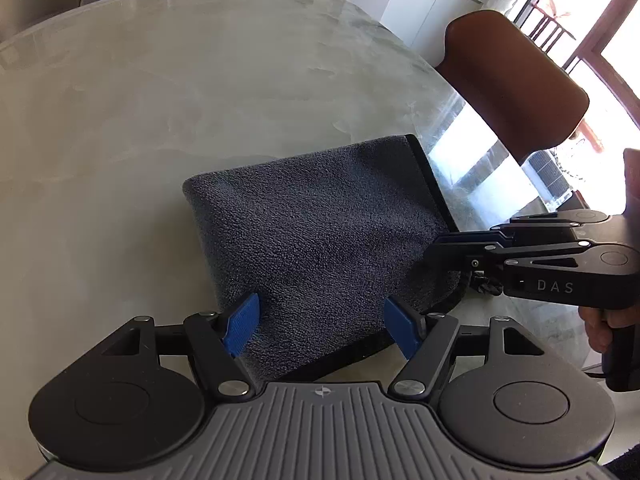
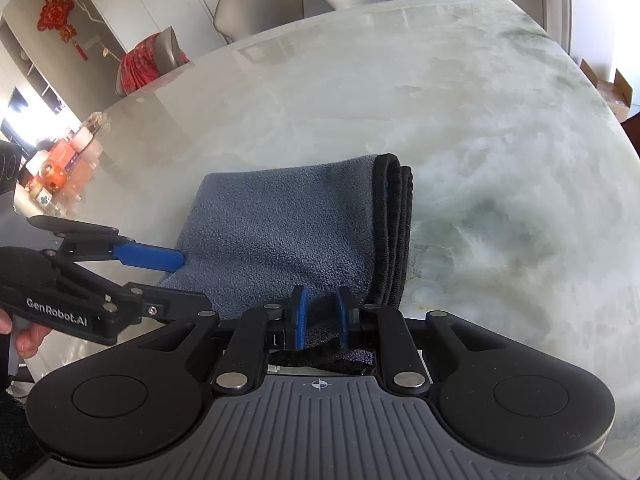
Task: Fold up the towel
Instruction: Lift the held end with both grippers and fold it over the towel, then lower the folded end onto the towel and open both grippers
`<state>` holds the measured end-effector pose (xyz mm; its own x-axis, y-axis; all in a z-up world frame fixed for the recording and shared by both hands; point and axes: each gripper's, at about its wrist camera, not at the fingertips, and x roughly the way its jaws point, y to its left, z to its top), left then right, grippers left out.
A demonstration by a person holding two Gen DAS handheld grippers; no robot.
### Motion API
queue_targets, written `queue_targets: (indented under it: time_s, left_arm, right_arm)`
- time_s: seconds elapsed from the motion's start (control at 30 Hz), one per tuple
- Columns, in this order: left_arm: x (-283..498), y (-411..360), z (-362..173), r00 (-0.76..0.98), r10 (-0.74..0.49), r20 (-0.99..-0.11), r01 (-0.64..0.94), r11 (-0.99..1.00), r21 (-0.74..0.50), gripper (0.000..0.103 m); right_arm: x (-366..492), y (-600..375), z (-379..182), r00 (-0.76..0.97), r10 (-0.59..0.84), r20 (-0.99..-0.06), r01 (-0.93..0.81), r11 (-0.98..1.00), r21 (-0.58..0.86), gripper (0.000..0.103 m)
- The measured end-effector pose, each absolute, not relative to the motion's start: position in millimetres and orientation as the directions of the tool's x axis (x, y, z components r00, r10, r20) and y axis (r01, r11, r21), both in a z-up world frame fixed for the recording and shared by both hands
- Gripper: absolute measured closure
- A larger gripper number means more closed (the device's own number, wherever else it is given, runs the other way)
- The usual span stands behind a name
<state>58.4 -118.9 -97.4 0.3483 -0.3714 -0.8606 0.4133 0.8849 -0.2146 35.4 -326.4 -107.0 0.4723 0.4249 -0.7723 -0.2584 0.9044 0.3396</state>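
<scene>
A grey-blue towel (image 1: pixel 320 236) with black edging lies folded into a small rectangle on the marble table (image 1: pixel 160 100). My left gripper (image 1: pixel 322 326) is open, its blue pads on either side of the towel's near edge. My right gripper (image 2: pixel 320 314) has its pads close together on the towel's near corner (image 2: pixel 316 336). The towel (image 2: pixel 288 232) shows stacked black hems on its right side. The right gripper shows from the side in the left wrist view (image 1: pixel 436 258), at the towel's right corner. The left gripper shows in the right wrist view (image 2: pixel 176 268), open over the towel's left edge.
A brown chair back (image 1: pixel 516 80) stands at the table's right side. Grey chairs (image 2: pixel 260 0) stand beyond the far edge. Jars and small items (image 2: pixel 60 160) sit on a surface at the far left. A hand (image 1: pixel 604 328) holds the right gripper.
</scene>
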Motion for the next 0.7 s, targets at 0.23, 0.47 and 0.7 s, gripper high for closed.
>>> queue_targets:
  time_s: [0.23,0.47,0.7]
  left_arm:
    - [48,-130,-89,0.392,-0.294,-0.872,0.413,0.903,-0.119,0.03]
    - [41,-134,-94,0.392,-0.249,-0.886,0.389,0.917,-0.086,0.03]
    - [39,-131,-101,0.39,-0.236,-0.89,0.341,0.935,-0.098,0.025]
  right_arm:
    - [29,-321,-90,0.5,0.391,-0.773,-0.283,0.917,0.281,0.074]
    - [23,-325,-94,0.486,0.375,-0.79,-0.273,0.923,0.271,0.074]
    - [21,-324,-100,0.489,0.368,-0.791,-0.286,0.924,0.253,0.073]
